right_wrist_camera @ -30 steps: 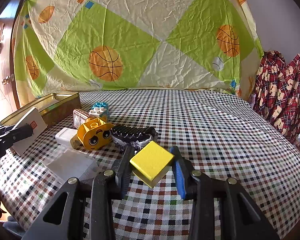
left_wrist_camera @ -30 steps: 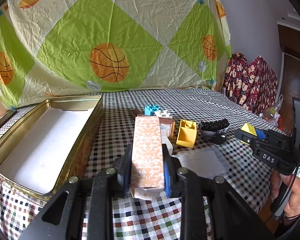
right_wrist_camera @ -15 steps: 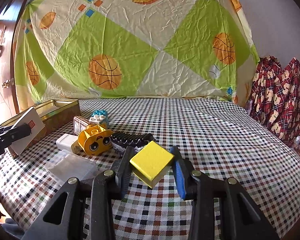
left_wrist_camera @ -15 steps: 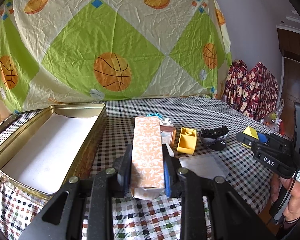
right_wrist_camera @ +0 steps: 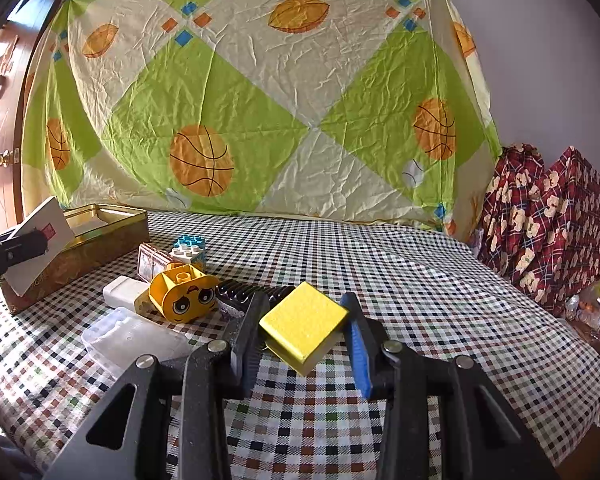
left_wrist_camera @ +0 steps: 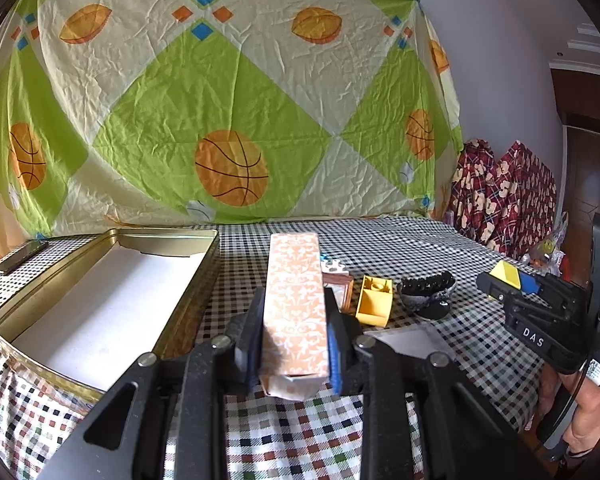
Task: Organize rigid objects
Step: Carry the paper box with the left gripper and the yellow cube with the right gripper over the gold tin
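My left gripper (left_wrist_camera: pixel 294 316) is shut on a long orange patterned box (left_wrist_camera: pixel 294 280), held lengthwise above the checked tablecloth, just right of an open gold tin (left_wrist_camera: pixel 180 304) with a white lining. My right gripper (right_wrist_camera: pixel 304 306) is shut on a yellow cube (right_wrist_camera: pixel 302 324), held tilted above the cloth. In the left wrist view that right gripper (left_wrist_camera: pixel 500 280) shows at the right edge with the yellow cube (left_wrist_camera: pixel 506 272). In the right wrist view the left gripper (right_wrist_camera: pixel 16 246) shows at the left edge with the box (right_wrist_camera: pixel 46 228), beside the tin (right_wrist_camera: pixel 104 240).
Between the grippers lie a yellow toy brick with a face (right_wrist_camera: pixel 184 296), a black hair claw (right_wrist_camera: pixel 240 292), white and blue bricks (right_wrist_camera: pixel 190 248), a small framed box (right_wrist_camera: pixel 150 260), a white case (right_wrist_camera: pixel 122 290) and a clear plastic case (right_wrist_camera: pixel 132 338). A phone (left_wrist_camera: pixel 20 258) lies beyond the tin.
Both views have tipped upward, so the table and its objects sit lower in frame and more of the backdrop shows. Both grips are unchanged.
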`<state>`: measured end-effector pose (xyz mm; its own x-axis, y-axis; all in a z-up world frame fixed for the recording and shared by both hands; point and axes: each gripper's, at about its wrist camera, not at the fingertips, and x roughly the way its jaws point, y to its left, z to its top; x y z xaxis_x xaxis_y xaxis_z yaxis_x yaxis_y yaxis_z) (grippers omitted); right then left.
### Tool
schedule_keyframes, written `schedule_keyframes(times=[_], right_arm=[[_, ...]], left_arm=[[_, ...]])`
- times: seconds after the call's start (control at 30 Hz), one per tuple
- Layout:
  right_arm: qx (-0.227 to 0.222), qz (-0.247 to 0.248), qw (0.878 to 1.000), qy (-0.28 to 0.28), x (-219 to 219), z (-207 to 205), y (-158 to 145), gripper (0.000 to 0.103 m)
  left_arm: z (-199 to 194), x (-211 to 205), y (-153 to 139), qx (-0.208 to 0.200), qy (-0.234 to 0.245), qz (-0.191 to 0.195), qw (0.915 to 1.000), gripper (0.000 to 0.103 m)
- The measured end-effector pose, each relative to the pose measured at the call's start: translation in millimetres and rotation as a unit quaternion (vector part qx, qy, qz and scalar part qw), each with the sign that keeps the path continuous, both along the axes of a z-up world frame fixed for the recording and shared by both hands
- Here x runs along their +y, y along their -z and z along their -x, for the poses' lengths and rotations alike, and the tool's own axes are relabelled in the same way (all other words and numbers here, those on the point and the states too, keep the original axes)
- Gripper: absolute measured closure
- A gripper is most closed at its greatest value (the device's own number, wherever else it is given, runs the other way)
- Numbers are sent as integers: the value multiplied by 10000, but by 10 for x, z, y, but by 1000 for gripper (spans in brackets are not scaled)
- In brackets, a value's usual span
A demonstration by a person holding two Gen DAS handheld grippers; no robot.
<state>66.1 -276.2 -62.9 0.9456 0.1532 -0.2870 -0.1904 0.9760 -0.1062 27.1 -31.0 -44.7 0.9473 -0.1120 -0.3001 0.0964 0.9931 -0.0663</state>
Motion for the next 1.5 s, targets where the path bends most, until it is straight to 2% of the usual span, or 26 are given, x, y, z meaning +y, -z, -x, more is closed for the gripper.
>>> schedule_keyframes(times=[0.3, 0.77, 1.5], right_arm=[[-451, 18, 9985, -301, 151, 153, -111, 63], [-309, -329, 9953, -861, 512, 190, -128, 63], [-193, -45, 9851, -1709, 1314, 308, -140, 63]], left_arm=[[51, 29, -12, -168, -30, 34, 9998, 79], [170, 193, -47, -454, -320, -34, 9985, 79], [279, 660, -49, -564, -757, 119, 9955, 79]])
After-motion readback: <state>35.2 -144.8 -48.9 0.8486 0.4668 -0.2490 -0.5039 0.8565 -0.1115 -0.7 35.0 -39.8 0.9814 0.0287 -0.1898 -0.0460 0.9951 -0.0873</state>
